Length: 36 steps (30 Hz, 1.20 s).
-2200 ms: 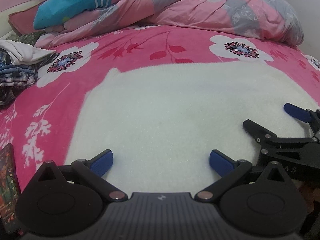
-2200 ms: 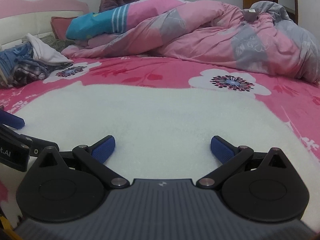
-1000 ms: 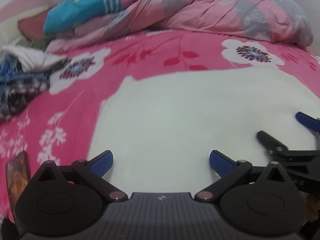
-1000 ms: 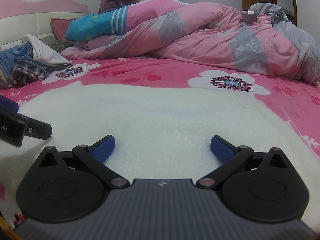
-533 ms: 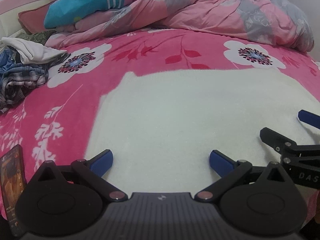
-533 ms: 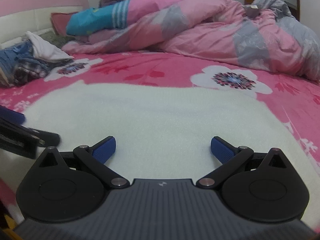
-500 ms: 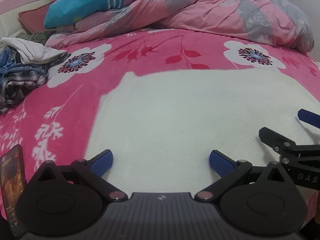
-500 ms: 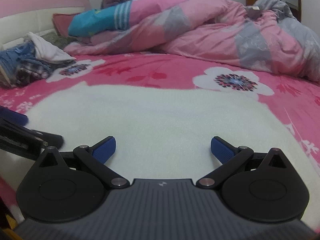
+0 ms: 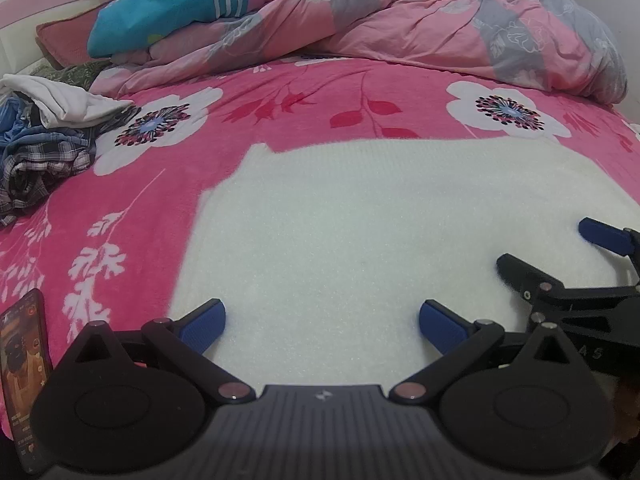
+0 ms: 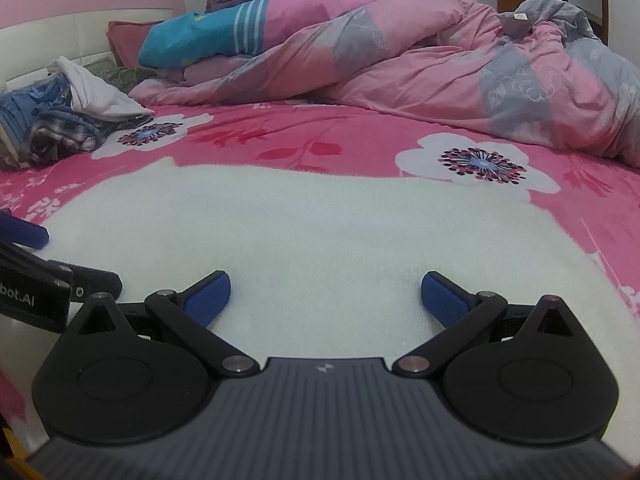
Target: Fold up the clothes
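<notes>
i had the left gripper point(image 9: 322, 322) low over the near edge of the white fleece garment point(image 9: 380, 220), with its two blue pads spread wide and nothing between them. the right gripper point(image 10: 326, 294) was the same, released and empty, just beside the left one, so both stood side by side along the near hem. i think i kept them like this because a fold needs two holding points on one edge, and the open pads were ready to go down on the cloth.

the garment lay flat on the pink flowered bedsheet point(image 9: 160, 200), in the middle of the bed, already smooth and nearly a rectangle, so in my judgement it was partly folded. a small notch showed at its far left corner.

a pile of unfolded clothes point(image 9: 44, 152) waited well apart at the left, and a crumpled pink quilt point(image 10: 440, 72) lay pushed to the far side, probably to leave room. a phone point(image 9: 24, 376) lay near the left gripper, off the garment.
</notes>
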### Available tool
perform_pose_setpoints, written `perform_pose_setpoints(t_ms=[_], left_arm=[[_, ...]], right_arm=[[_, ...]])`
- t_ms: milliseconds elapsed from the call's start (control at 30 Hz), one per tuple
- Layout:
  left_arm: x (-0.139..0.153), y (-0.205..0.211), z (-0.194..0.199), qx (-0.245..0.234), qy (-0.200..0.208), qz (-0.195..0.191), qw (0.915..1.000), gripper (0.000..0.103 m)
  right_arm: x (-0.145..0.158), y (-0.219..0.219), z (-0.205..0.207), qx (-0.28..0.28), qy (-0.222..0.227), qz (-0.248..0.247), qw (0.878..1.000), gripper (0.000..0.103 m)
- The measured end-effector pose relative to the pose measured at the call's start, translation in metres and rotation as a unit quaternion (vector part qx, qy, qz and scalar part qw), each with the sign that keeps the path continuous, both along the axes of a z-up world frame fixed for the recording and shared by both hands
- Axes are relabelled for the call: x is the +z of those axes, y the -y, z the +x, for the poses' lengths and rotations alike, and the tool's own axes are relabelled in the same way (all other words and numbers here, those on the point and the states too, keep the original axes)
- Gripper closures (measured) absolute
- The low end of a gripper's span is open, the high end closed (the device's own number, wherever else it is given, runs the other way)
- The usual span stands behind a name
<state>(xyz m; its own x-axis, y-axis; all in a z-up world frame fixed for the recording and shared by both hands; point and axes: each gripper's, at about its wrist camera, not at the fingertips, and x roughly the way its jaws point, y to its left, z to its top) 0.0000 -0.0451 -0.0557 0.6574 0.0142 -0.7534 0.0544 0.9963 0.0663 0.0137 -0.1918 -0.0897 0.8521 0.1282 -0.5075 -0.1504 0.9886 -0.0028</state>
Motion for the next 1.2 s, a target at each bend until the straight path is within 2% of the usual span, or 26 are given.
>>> perform_pose_setpoints(t_ms=[267,567,700,867,1200], left_arm=[[-0.001,0.001,-0.001,-0.003,0.003,0.002,1.0,0.0],[0.004,-0.007,-0.008,0.0,0.015,-0.025,0.9996,0.0],[0.008,-0.016,-0.016,-0.004,0.037,-0.051,0.998,0.0],[0.014,-0.027,-0.027,0.0,0.071,-0.063,0.9955,0.0],[0.019,-0.05,-0.039,0.016,0.091,-0.09,0.9917,0.0]], right_arm=[[-0.004,-0.001,-0.002,0.0,0.005,-0.005,1.0,0.001],[-0.005,-0.001,-0.001,0.0,0.006,-0.004,1.0,0.001],[-0.004,-0.001,-0.001,0.0,0.005,-0.006,1.0,0.001],[-0.004,-0.002,-0.002,0.0,0.006,-0.007,1.0,0.001],[-0.005,-0.002,-0.002,0.0,0.005,-0.009,1.0,0.001]])
